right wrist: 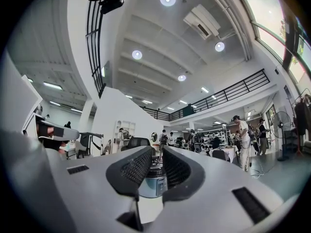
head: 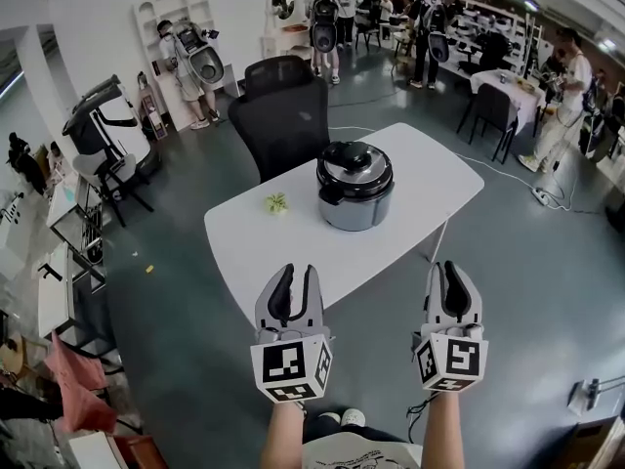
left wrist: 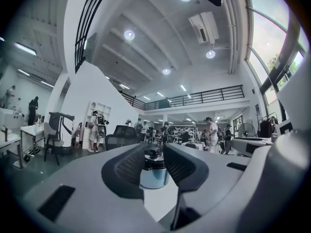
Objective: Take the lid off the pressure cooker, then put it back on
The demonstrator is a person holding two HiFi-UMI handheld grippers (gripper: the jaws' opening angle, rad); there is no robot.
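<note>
Head view: the pressure cooker [head: 354, 206] stands on the white table [head: 244, 237], right of centre and towards its far side. Its body is silver-grey, and the black lid [head: 354, 156] sits on top with a dark knob in the middle. A small green thing [head: 276, 202] lies on the table to the cooker's left; what it is cannot be made out. Both forearms are cut off at the bottom edge. The left hand-held gripper [head: 298, 274] and the right hand-held gripper [head: 445, 267] are held in the air on the near side, well apart from the cooker and touching nothing.

Left gripper view: the cooker [left wrist: 153, 174] shows far off through the gap between the jaws, lid on. The dark pads hide both its sides, and the white table [left wrist: 160, 203] runs up to it. The left hand-held gripper [left wrist: 154, 148] is released, jaws moderately apart, with nothing between the pads.

Right gripper view: the cooker [right wrist: 153, 182] again shows beyond the jaws, with a small front panel too blurred to read and its sides hidden. The right hand-held gripper [right wrist: 156, 152] stands only narrowly apart and grasps nothing.
</note>
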